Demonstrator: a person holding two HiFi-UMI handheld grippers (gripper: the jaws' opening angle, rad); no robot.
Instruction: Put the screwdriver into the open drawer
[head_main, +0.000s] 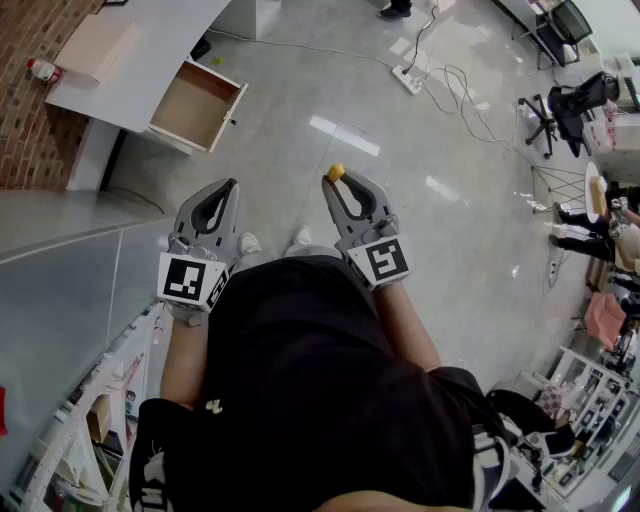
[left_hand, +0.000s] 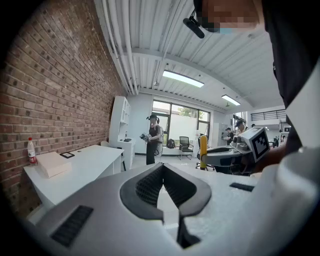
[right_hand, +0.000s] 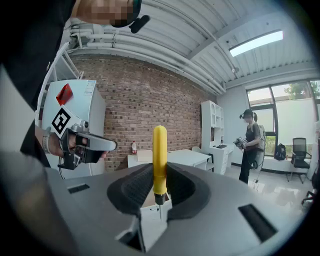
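A yellow-handled screwdriver (right_hand: 159, 159) stands upright between the jaws of my right gripper (right_hand: 159, 172), which is shut on it. In the head view only the handle's end (head_main: 336, 172) pokes out past the right gripper (head_main: 334, 181). My left gripper (head_main: 232, 184) is held beside it at waist height, shut and empty (left_hand: 162, 167). The open drawer (head_main: 197, 105) sticks out from under the white desk (head_main: 130, 70) at the far left, well ahead of both grippers. Its brown inside (right_hand: 150, 199) shows between the right jaws, behind the screwdriver's shaft.
On the desk lie a cardboard box (head_main: 95, 45) and a red-capped bottle (head_main: 40, 70) by the brick wall. A power strip with cables (head_main: 410, 76) lies on the floor ahead. An office chair (head_main: 560, 105) stands far right. A person (right_hand: 248, 142) stands further down the room.
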